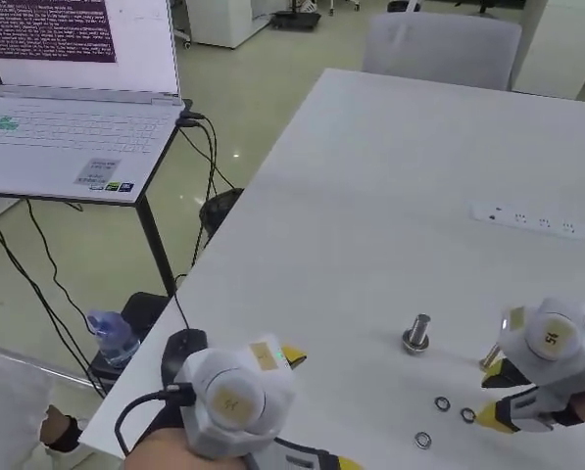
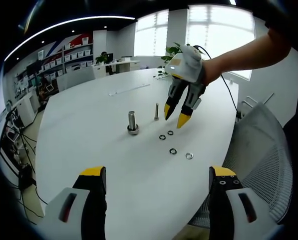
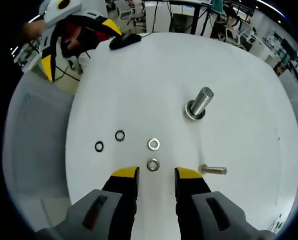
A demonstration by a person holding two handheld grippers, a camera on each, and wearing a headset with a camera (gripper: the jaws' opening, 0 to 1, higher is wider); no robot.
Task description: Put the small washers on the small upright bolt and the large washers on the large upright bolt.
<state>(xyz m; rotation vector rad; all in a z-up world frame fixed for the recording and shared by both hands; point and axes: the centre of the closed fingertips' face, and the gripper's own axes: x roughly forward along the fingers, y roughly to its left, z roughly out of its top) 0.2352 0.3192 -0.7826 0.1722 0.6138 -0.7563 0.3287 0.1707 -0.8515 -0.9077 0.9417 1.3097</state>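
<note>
Wide open and empty, the yellow-tipped black left tool [image 2: 157,172] sits closest to the lens. It is low over the near edge of the broad white surface [image 1: 390,176] and well short of the large upright steel bolt [image 2: 133,122]. A slim, small upright steel bolt [image 2: 156,111] stands near the large bolt, on the side where the right tool [image 3: 156,175] works. Four loose washers lie flat on the person's side of the large bolt. Two silver flat washers [image 3: 153,144] are nearer to it, and two dark ring washers [image 3: 120,135] are farther out. I cannot tell from these views which are the small ones.

The task looks barely started. All four washers are unthreaded and the small bolt's shaft is bare. A ring circles the foot of the large bolt, but I cannot tell whether it is a washer already placed or the bolt's own head.

The right tool's jaws are parted by a narrow gap and hold nothing. They point down at the silver washer farther from the large bolt and appear to hang just above it rather than touch it. That washer is probably the next pick.
</note>
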